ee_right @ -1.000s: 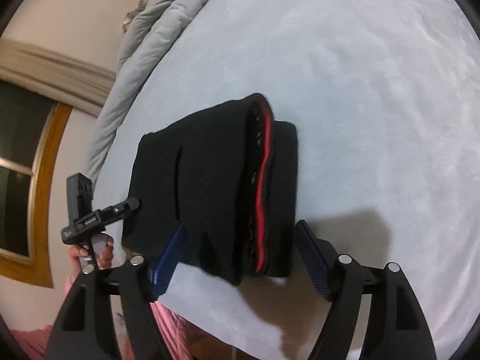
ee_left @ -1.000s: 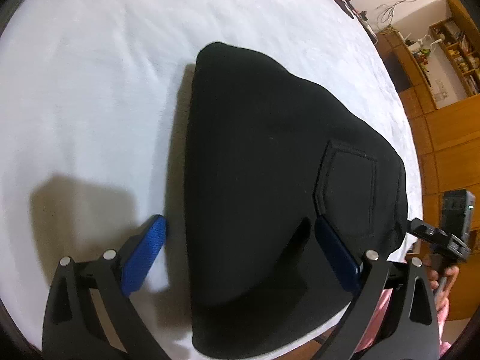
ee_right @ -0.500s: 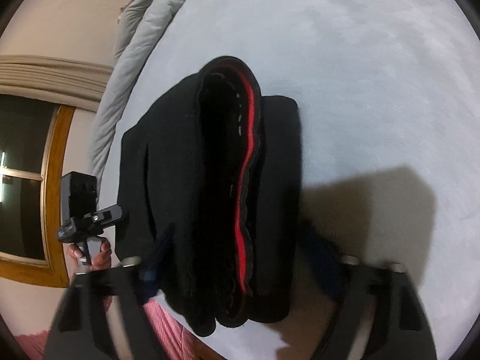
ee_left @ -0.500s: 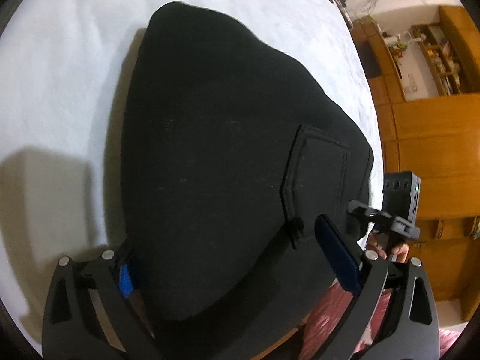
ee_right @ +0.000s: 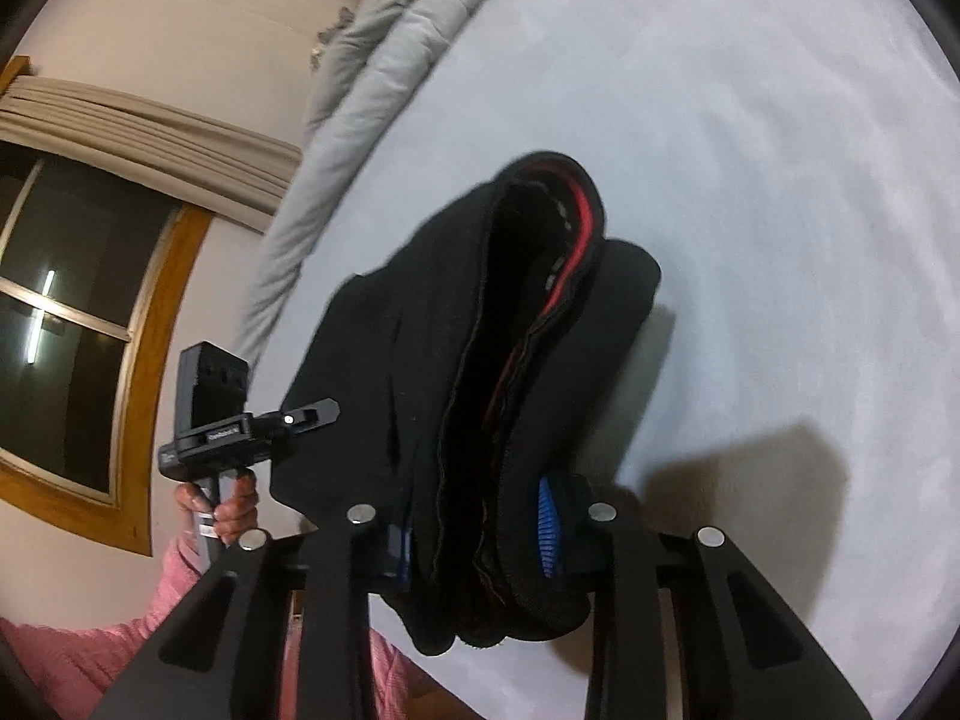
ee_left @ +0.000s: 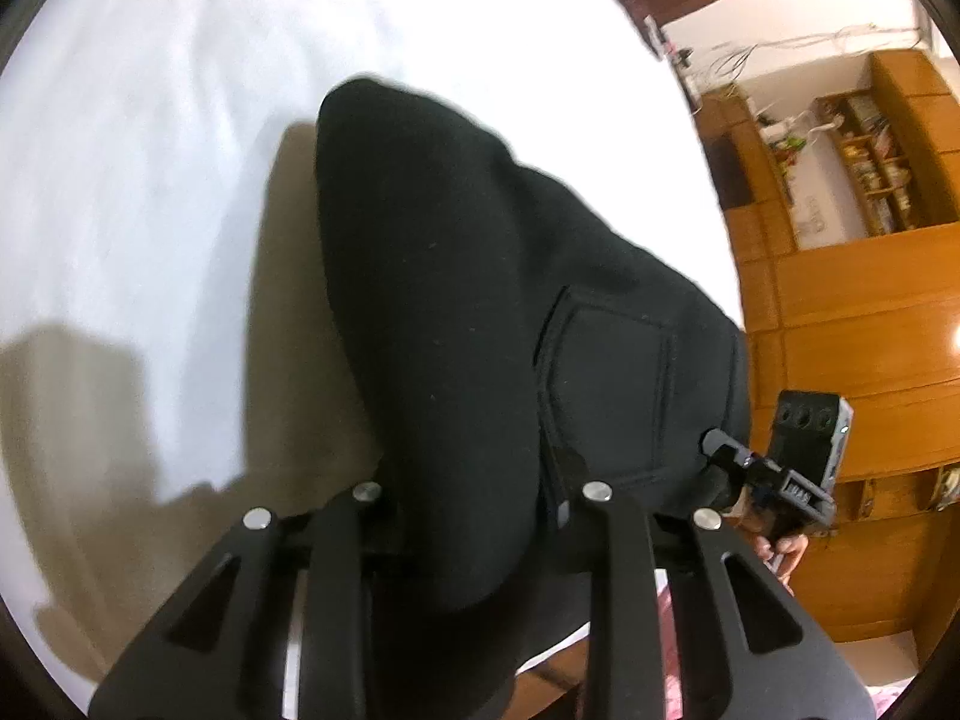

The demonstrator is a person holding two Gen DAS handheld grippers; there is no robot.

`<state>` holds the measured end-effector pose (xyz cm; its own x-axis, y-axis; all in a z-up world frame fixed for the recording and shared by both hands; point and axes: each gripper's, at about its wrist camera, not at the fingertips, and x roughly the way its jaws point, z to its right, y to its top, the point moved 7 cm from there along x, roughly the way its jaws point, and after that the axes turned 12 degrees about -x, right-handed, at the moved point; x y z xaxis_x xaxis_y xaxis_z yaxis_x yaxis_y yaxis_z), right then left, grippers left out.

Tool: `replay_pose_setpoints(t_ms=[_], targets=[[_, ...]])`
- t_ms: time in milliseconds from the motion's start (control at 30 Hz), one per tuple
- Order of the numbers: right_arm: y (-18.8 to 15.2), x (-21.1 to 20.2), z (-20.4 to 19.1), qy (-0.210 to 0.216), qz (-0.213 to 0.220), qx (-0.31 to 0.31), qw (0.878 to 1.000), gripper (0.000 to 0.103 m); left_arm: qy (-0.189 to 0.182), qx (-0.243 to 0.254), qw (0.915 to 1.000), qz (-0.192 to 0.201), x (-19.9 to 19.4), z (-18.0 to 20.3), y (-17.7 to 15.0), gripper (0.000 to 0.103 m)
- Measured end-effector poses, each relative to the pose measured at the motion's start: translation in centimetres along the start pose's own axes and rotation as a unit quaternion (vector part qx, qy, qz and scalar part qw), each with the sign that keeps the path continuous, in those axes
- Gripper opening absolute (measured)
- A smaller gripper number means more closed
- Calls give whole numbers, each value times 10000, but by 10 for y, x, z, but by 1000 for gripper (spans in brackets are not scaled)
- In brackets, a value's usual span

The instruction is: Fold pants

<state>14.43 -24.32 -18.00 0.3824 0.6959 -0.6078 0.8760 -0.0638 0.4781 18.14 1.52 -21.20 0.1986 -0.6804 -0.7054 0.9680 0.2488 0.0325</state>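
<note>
The folded black pants (ee_left: pixel 456 300) lie on a white bed sheet (ee_left: pixel 150 150), at the edge nearest the person. Seen from the left wrist, the stack's near end bulges up between the two fingers of the left gripper (ee_left: pixel 474 504). The fingers are closing with the cloth between them, and the fabric covers both pads, so the contact faces cannot be seen. A stitched back pocket (ee_left: pixel 606 396) lies on the top layer, just ahead of the right-hand finger of this gripper.

Seen from the right wrist, the open side of the stack faces the camera: several black layers with a red inner band (ee_right: pixel 576 240). The right gripper (ee_right: pixel 477 531) straddles the near corner of the stack. Its fingers are closing on the cloth, and the blue pads (ee_right: pixel 547 525) press against the layers on both sides.

A hand (ee_right: pixel 225 504) with a pink sleeve (ee_right: pixel 90 624) holds the left gripper's handle. A grey quilt (ee_right: pixel 384 60) lies bunched at the far side of the bed.
</note>
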Motion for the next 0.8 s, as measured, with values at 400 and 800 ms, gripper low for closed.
replay_pose_setpoints(t_ms=[400,800], targets=[[105,-34,46,-475,497,-324,9971,31,-425,577,9957,583,23,85,70,26],[77,13,146,-352,302,432,9980,62,-4,148,9996,220,84,30,94,39]])
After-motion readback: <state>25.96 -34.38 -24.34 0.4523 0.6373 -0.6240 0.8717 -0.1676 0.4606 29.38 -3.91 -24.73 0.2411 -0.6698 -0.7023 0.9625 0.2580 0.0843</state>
